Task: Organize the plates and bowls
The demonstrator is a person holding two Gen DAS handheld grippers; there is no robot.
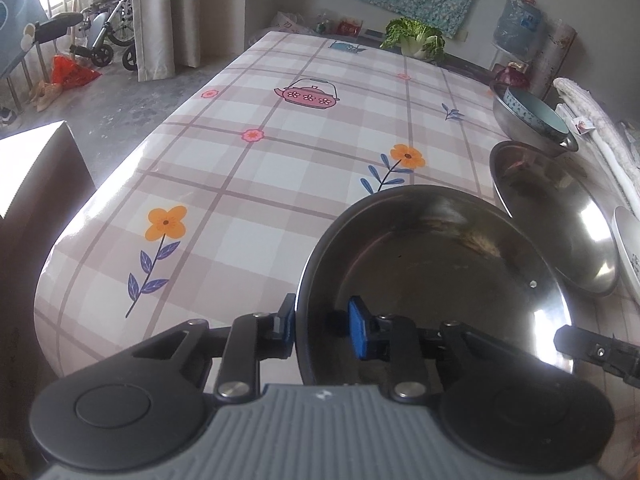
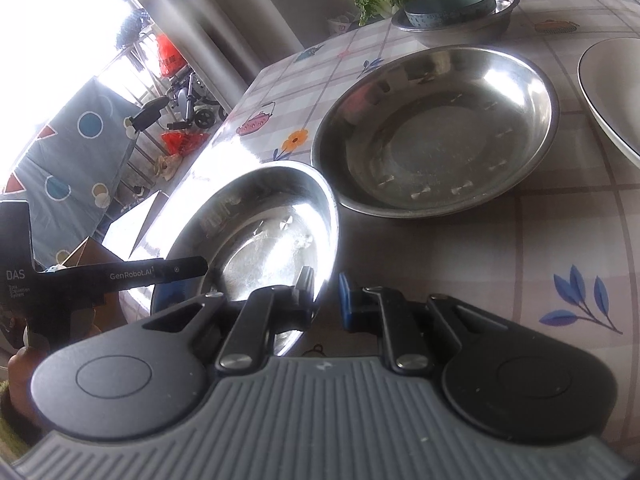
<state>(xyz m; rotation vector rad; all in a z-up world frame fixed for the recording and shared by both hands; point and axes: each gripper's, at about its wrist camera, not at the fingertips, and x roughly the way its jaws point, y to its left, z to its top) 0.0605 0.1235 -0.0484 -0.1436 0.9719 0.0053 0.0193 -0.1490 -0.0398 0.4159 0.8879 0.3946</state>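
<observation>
The nearest steel plate (image 1: 436,280) is the landmark here; it sits close to the near edge of the table (image 1: 240,184), which is covered by a checked cloth with flowers and teapots. The left gripper (image 1: 320,330) points steeply down at this plate's left rim, one finger outside the rim and the other finger, with a blue pad, inside over the plate's floor. There is a visible gap between the inner pad and the rim, so the jaws stand partly open around the rim without pinching it. The right gripper (image 2: 324,294) comes to the same plate (image 2: 256,232) from the opposite side, also tilted down, with one finger inside the plate and the blue-padded finger outside; its jaws are closed on the rim, and the plate looks tilted, its right side raised. In the right wrist view the left gripper's finger (image 2: 160,274) reaches in over the plate's far rim. Just behind this plate lies a larger steel plate (image 2: 436,128), flat on the cloth. Farther behind, a steel bowl (image 2: 460,24) holds a blue bowl (image 2: 448,8). To the right of the larger plate a white plate (image 2: 612,92) shows only in part.
</observation>
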